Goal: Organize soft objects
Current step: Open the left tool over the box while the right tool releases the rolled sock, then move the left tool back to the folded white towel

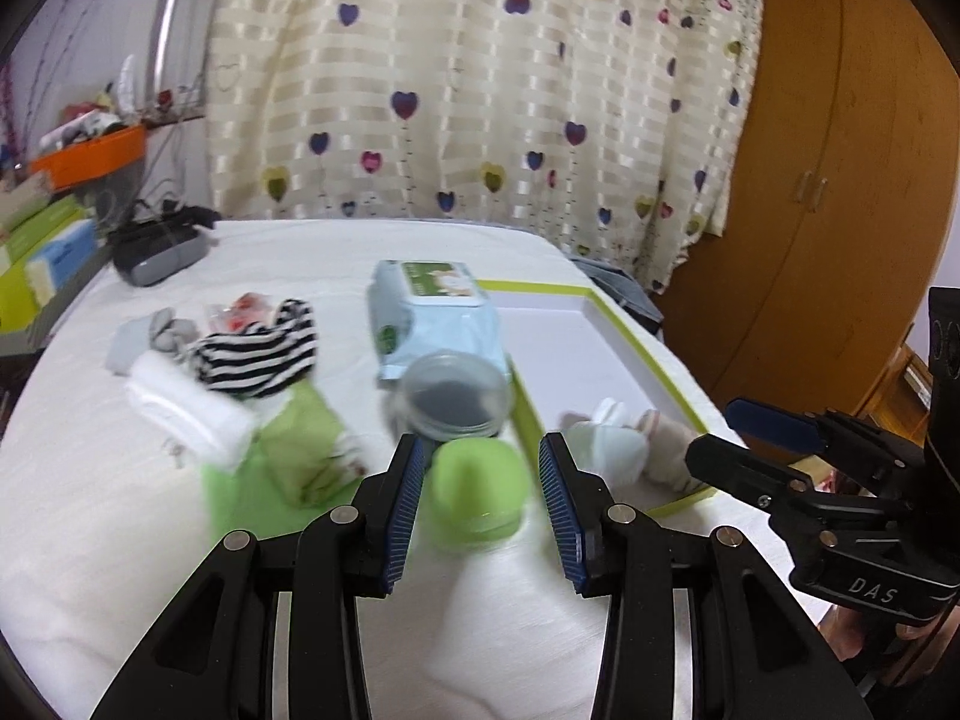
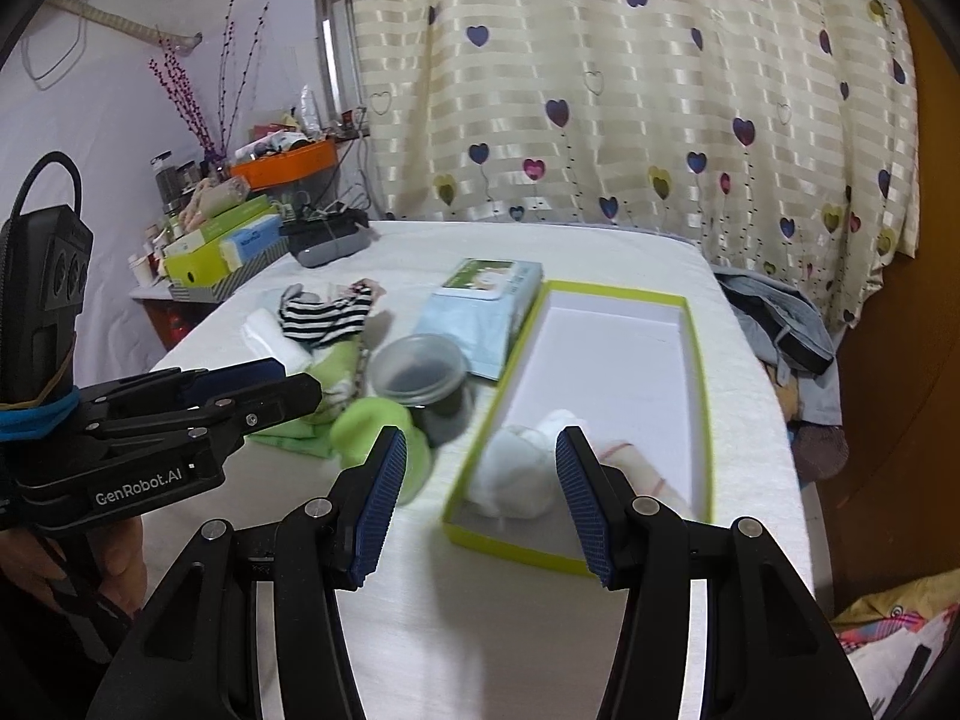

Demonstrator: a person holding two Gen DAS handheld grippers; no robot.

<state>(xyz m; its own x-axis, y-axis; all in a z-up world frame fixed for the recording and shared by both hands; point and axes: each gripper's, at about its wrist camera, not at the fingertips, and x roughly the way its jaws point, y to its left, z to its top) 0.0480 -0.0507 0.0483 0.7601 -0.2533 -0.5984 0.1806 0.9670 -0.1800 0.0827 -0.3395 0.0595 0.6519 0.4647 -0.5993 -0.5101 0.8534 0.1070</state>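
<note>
Both sets of jaws apart and empty above the near edge of the bed (image 1: 150, 570); striped sock (image 1: 258, 354) loose toward the left edge beside the white cloth (image 1: 186, 414); recommended: pinch mid-bundle, lift clear, lower into green-rimmed box (image 2: 696, 396) beside the white bundle (image 2: 516, 474).

1. the green round thing (image 1: 476, 495) between the left fingers is smearing into blur, so what it is stays unclear.
2. the clear lidded jar (image 2: 420, 373) is hiding its dark contents.
3. the soft white bundle (image 2: 519, 471) in the green-edged box (image 2: 699, 396) is blurring; its kind is unclear.
4. the green cloth (image 1: 300, 450) is lying partly under the white roll (image 1: 186, 414).
</note>
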